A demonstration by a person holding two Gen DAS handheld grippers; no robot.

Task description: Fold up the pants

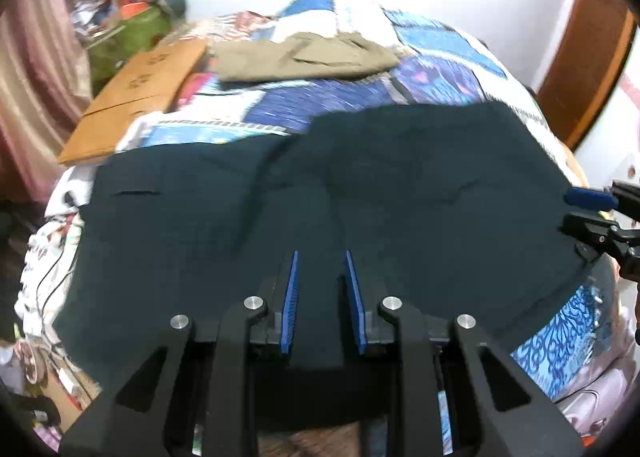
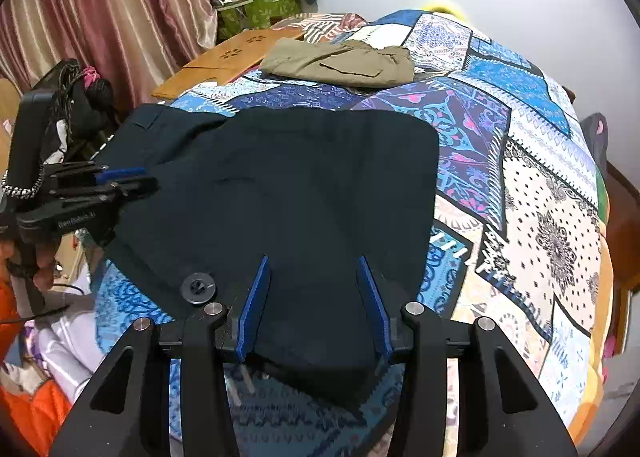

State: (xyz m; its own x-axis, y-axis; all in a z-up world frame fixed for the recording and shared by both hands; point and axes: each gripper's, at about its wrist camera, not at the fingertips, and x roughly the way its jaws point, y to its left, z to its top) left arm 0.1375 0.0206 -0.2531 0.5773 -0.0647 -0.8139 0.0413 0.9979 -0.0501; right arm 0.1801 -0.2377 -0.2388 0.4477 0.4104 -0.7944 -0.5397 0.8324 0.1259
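Dark navy pants [image 1: 320,185] lie spread flat on a patterned bedspread, partly folded; they also show in the right wrist view [image 2: 280,185]. My left gripper [image 1: 321,257] is open just above the pants' near edge, nothing between its blue pads. It shows from the side at the left of the right wrist view [image 2: 138,179]. My right gripper [image 2: 313,261] is open over the pants' near end, close to a dark button [image 2: 197,288]. It shows at the right edge of the left wrist view [image 1: 576,207].
Folded khaki pants [image 2: 344,63] lie at the far side of the bed [image 2: 540,185]. A wooden lap tray [image 2: 224,61] sits at the far left. Curtains [image 2: 100,9] and a green bag with clutter [image 2: 260,9] stand behind. A wooden door [image 1: 588,57] is at the right.
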